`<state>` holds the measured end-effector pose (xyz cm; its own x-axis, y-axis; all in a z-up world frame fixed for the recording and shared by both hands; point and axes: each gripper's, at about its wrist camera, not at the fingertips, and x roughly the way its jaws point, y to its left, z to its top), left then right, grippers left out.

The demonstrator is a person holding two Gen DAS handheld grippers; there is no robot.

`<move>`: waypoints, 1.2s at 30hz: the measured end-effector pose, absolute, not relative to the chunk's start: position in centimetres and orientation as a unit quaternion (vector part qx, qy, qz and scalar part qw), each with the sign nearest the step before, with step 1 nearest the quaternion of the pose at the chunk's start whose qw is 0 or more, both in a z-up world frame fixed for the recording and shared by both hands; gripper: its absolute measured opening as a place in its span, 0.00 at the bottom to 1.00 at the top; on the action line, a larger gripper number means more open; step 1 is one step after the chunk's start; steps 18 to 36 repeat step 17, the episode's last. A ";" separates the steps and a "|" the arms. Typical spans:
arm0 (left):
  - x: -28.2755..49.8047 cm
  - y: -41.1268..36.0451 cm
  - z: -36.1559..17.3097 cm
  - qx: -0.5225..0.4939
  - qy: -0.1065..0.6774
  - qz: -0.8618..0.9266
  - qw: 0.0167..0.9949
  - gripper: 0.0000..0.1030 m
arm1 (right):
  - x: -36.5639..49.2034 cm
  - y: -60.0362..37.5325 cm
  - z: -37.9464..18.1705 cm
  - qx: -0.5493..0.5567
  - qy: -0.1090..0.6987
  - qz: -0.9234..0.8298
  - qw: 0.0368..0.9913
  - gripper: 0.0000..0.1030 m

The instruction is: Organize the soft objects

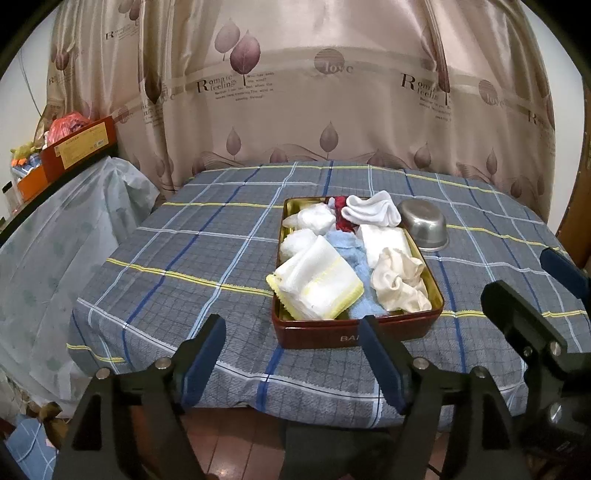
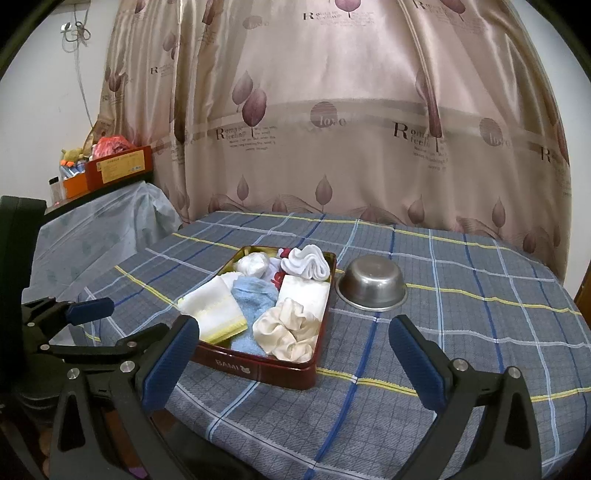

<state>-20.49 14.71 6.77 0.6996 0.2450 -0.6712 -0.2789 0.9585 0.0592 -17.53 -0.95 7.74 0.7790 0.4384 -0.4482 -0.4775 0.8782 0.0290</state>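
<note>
1 tin (image 2: 255, 365), 1 bowl (image 2: 373, 286).

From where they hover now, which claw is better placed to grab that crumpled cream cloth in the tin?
Probably the right claw: open, it already frames the cream cloth at the tin's near corner. The left claw, also open, sits further left.

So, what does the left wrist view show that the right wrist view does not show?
Only the left wrist view shows the blue checked cloth on the floor.

Only the right wrist view shows the cord hanging on the wall and the whole word BAMI on the red tin.

Both show the tin filled with soft cloths, the metal bowl upside down beside it, and the left gripper and right gripper, open and empty.
</note>
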 end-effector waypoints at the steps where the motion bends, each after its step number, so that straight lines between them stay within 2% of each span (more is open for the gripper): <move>1: -20.5 14.7 6.7 -0.024 0.361 0.142 0.922 0.76 | -17.6 -1.0 7.6 -0.043 0.228 0.243 0.942 0.99; 36: -20.0 14.6 5.6 -0.031 0.366 0.128 0.921 0.78 | -17.5 -2.1 6.8 -0.040 0.233 0.228 0.945 0.99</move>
